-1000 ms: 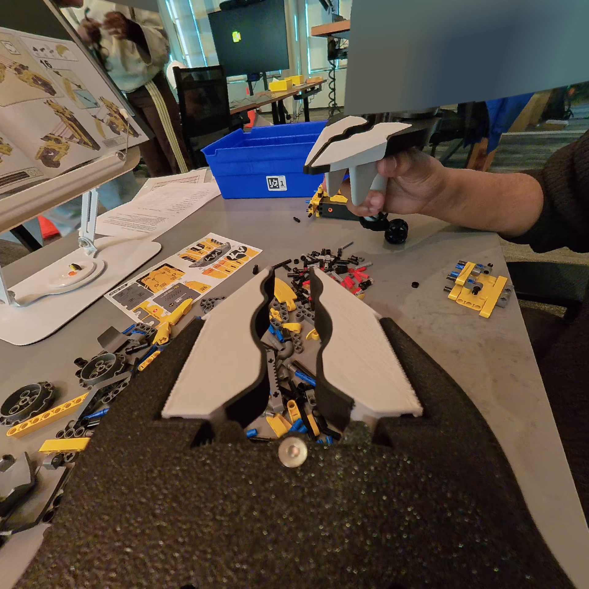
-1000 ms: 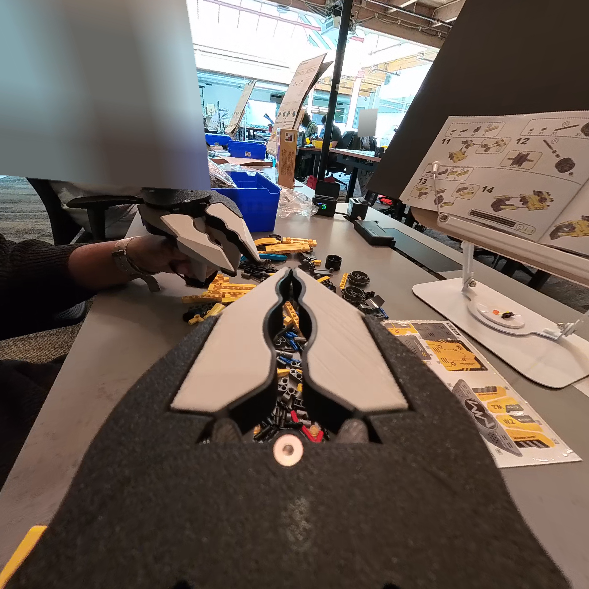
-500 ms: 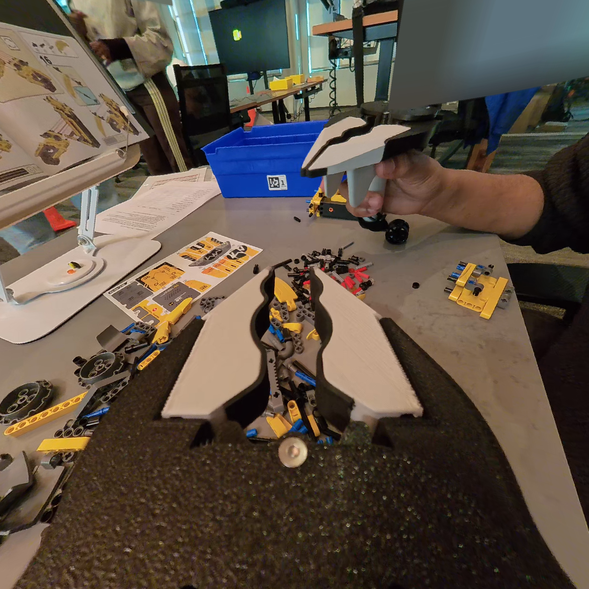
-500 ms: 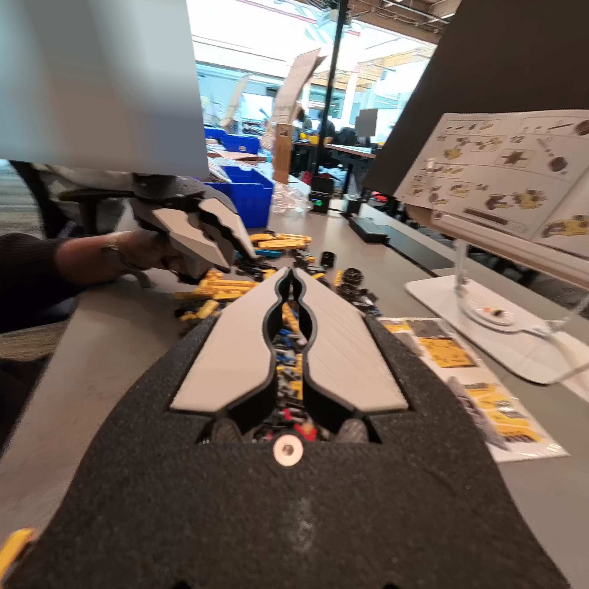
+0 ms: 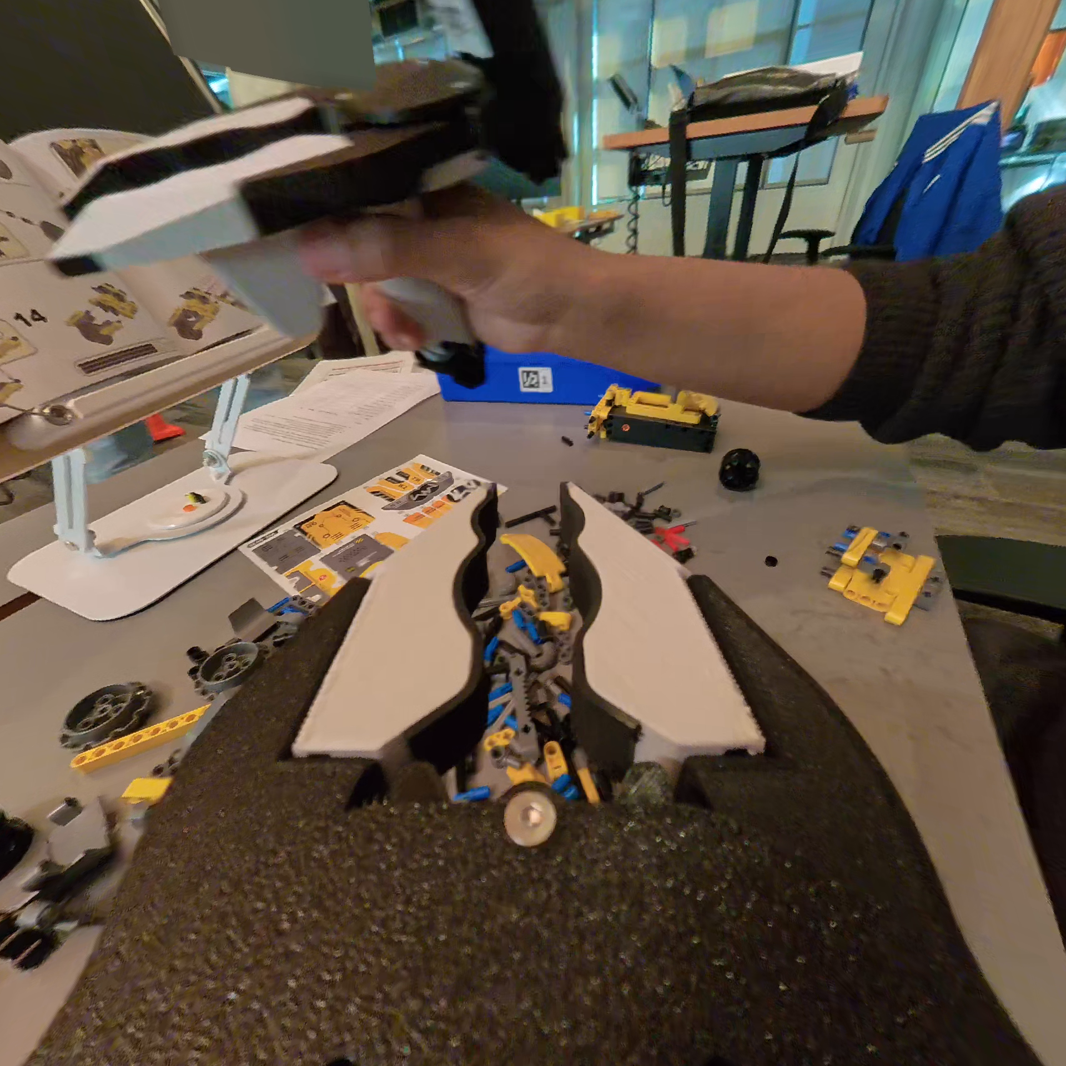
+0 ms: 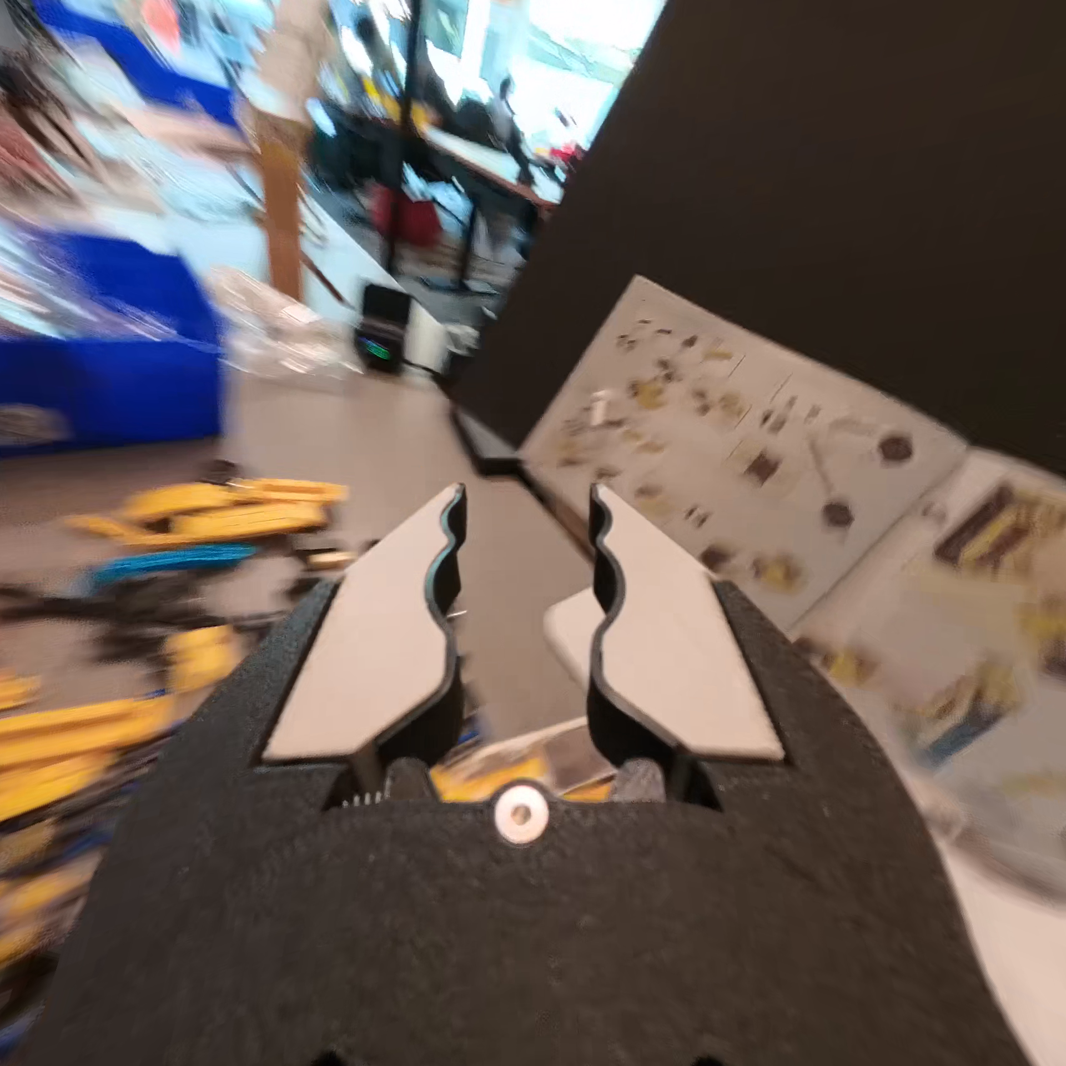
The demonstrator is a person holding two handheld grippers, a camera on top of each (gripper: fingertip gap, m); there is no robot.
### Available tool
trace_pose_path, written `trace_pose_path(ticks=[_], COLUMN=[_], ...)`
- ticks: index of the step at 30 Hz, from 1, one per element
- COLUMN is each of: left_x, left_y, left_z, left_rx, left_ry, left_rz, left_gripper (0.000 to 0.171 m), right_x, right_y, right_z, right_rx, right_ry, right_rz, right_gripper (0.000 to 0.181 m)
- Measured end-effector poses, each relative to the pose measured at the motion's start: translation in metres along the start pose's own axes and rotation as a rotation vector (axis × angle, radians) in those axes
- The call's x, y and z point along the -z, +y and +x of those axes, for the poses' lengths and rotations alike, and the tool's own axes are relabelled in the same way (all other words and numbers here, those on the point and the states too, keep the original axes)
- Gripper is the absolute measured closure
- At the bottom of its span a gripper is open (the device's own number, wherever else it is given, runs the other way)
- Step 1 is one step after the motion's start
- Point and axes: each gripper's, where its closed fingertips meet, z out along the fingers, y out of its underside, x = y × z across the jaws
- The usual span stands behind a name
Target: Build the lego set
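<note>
My left gripper (image 5: 529,496) is open and empty, low over a pile of small yellow, blue, grey and black building-toy parts (image 5: 533,634) on the grey table (image 5: 807,721). My right gripper (image 6: 528,496) is open and empty, held up in the air and pointed towards the open instruction booklet (image 6: 750,461) on its stand. The right wrist view is motion-blurred. In the left wrist view the right gripper (image 5: 66,231) shows blurred at the upper left in a person's hand (image 5: 490,277), in front of the booklet (image 5: 86,323).
The white stand base (image 5: 173,548) and a sticker sheet (image 5: 357,530) lie left of the pile. A yellow-and-black assembly (image 5: 657,418), a black wheel (image 5: 739,469) and a blue bin (image 5: 554,381) sit behind. A small yellow assembly (image 5: 877,577) lies right; grey hubs (image 5: 107,712) and a yellow beam (image 5: 138,738) left.
The right gripper has lifted off the table, swung left towards the booklet, and opened from shut. The left gripper has stayed open over the pile.
</note>
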Motion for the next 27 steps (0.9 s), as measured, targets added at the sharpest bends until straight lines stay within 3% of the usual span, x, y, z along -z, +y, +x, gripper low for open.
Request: trace_pose_path(ticks=[4,8,14,18,21,27], left_x=[0.005,0.009,0.009,0.008,0.007,0.007], left_y=[0.003,-0.002,-0.002,-0.002,-0.001,-0.001], left_z=[-0.009,-0.014,-0.014,-0.012,-0.011,-0.012], left_rx=[-0.040,0.004,0.010,0.011,0.014,0.021], left_ry=[-0.053,-0.057,-0.055,-0.045,-0.040,-0.040], left_rz=[-0.020,0.018,0.017,0.014,0.012,0.011], left_gripper=[0.151,0.151,0.151,0.151,0.151,0.151], right_x=[-0.063,-0.094,-0.109,-0.112,-0.114,-0.117], right_y=[0.016,0.025,0.025,0.031,0.034,0.040], right_z=[0.025,0.031,0.036,0.038,0.035,0.024], right_rx=[0.224,0.268,0.363,0.446,0.430,0.452], right_ry=[0.122,0.148,0.167,0.195,0.168,0.117], right_rz=[-0.124,-0.168,-0.168,-0.217,-0.216,-0.226], right_gripper=[0.139,0.144,0.171,0.170,0.179,0.180])
